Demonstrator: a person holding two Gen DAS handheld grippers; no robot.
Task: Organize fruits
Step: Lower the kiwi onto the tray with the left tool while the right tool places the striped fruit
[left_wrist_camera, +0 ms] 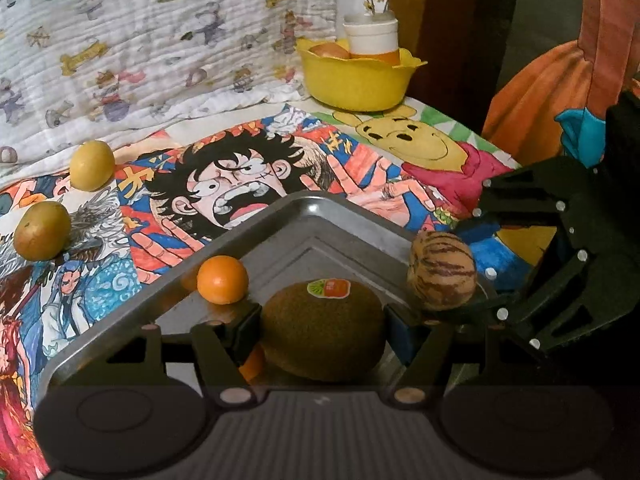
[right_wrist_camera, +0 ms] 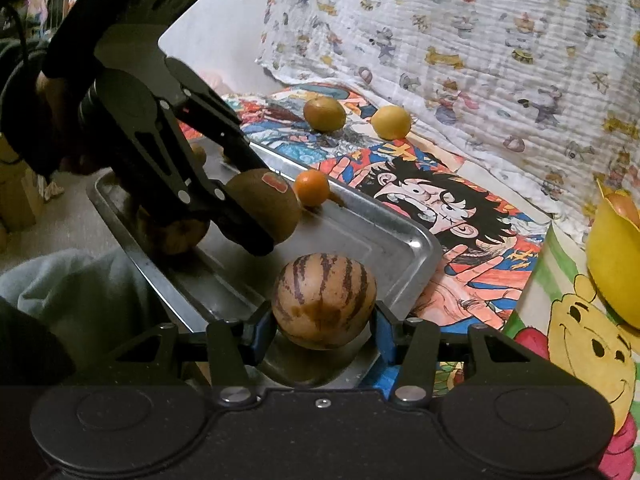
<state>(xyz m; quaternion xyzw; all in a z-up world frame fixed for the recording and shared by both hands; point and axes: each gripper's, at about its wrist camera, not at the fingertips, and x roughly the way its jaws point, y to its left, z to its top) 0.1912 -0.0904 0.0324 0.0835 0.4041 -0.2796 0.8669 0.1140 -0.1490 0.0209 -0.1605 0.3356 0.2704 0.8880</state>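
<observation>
My left claw (left_wrist_camera: 322,334) clamps the kiwi (left_wrist_camera: 322,330) over the metal tray (left_wrist_camera: 120,320); only my right view shows another kiwi (right_wrist_camera: 178,236) beneath it. My right claw (right_wrist_camera: 322,330) clamps the striped melon (right_wrist_camera: 324,300) above the tray's corner.

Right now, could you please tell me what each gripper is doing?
Left gripper: closed on the kiwi over the metal tray.
Right gripper: closed on the striped fruit over the tray.
</observation>
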